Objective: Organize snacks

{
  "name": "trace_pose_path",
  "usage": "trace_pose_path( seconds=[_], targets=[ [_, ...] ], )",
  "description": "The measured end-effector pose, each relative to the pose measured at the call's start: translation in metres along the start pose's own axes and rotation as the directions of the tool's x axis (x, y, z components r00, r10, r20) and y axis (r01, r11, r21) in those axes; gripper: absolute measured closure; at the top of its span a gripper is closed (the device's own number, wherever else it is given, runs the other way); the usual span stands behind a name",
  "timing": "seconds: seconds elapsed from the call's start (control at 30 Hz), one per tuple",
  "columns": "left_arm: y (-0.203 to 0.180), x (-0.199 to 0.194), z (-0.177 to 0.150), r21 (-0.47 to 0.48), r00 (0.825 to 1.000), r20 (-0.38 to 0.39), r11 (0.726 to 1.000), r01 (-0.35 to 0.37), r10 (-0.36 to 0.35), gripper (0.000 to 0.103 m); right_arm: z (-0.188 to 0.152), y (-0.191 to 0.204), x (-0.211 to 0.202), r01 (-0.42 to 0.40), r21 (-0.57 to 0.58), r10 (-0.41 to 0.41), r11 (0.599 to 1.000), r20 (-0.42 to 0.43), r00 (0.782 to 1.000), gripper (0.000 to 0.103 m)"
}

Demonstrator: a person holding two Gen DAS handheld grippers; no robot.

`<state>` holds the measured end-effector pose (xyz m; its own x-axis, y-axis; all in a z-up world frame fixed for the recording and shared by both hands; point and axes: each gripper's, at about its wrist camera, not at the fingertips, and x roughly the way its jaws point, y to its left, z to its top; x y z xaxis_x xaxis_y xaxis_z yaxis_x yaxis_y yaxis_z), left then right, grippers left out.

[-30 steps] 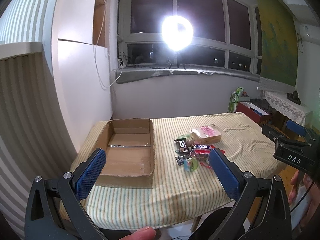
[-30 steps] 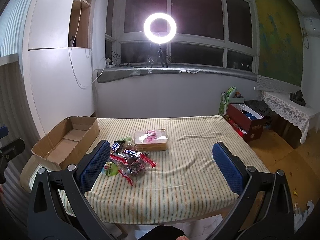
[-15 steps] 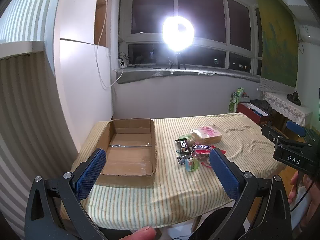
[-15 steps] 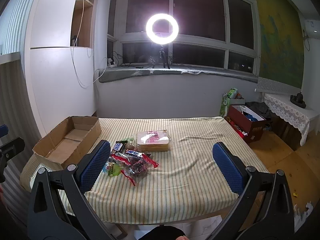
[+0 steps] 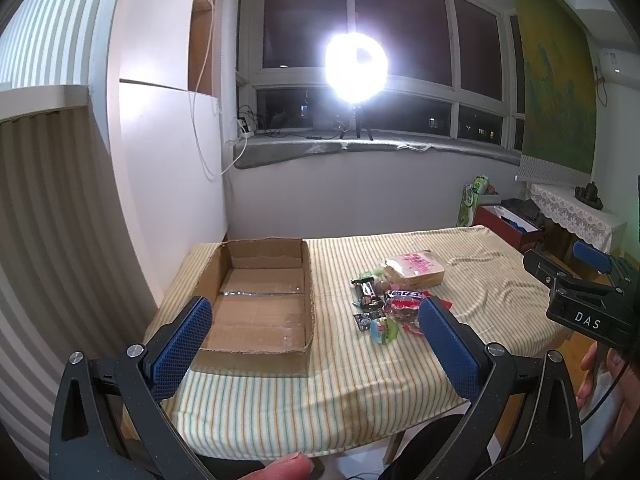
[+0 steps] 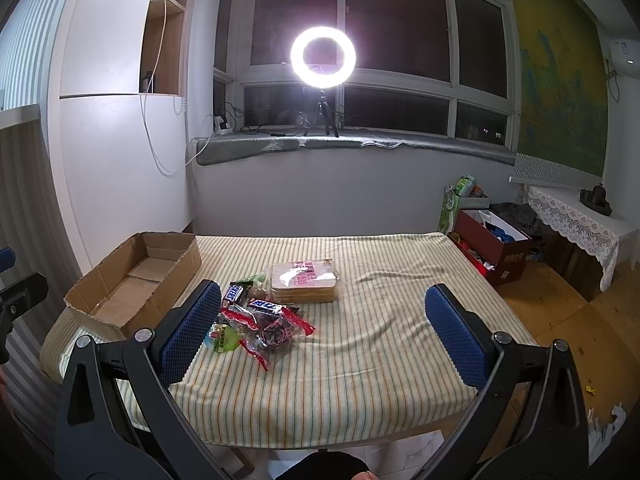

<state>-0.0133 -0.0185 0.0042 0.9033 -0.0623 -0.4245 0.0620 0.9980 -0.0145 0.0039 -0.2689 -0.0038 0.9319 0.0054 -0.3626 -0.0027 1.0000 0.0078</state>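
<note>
- My left tool (image 5: 314, 338) hangs above the near edge of the worktop (image 5: 352, 392), its blue pads spread wide with nothing between them.
- My right tool (image 6: 322, 330) is released in the same way, hovering short of the striped cloth with both pads well apart.
- From the left wrist view I can see the right tool's black body (image 5: 580, 296) off to the right (the lettering on it reads DAS), clear of the snacks.
- The cardboard box (image 5: 260, 300) lies open on the left part of the worktop, its floor bare cardboard with a strip of tape across it.
- The snack pile (image 6: 256, 320) sits near the middle of the worktop, just right of the box and apart from it.
- In that pile I make out Snickers bars (image 6: 262, 306), a clear packet with red ends (image 6: 276, 330) and a small green-and-white packet (image 6: 222, 338) at the near side.
- A flat wrapped pack with pink print (image 6: 304, 280) lies at the far side of the pile, touching it; it may be sliced bread, though the view is too soft to be sure.
- A lit ring light (image 6: 323, 58) stands on the window sill behind.
- A red box (image 6: 490, 246) sits on the floor to the right of the worktop.
</note>
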Motion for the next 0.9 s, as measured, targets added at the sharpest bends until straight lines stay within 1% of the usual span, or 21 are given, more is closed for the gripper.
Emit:
trace_pose_path(
  seconds=[0.67,0.8,0.9],
  targets=[
    [-0.001,-0.003,0.001,0.013,1.000,0.011,1.000,-0.005,0.005,0.000,-0.001,-0.004,0.001,-0.005,-0.002,0.005,1.000,-0.005,1.000,0.000],
    [-0.005,0.006,-0.001,0.011,1.000,-0.010,1.000,0.005,-0.005,0.000,-0.012,-0.011,0.017,0.001,0.008,-0.001,1.000,-0.042,0.999,0.000],
    [-0.014,0.025,-0.007,0.013,0.997,-0.063,0.999,0.034,-0.033,0.000,-0.029,-0.021,0.043,0.010,0.019,-0.008,1.000,-0.107,0.994,0.000]
  ],
)
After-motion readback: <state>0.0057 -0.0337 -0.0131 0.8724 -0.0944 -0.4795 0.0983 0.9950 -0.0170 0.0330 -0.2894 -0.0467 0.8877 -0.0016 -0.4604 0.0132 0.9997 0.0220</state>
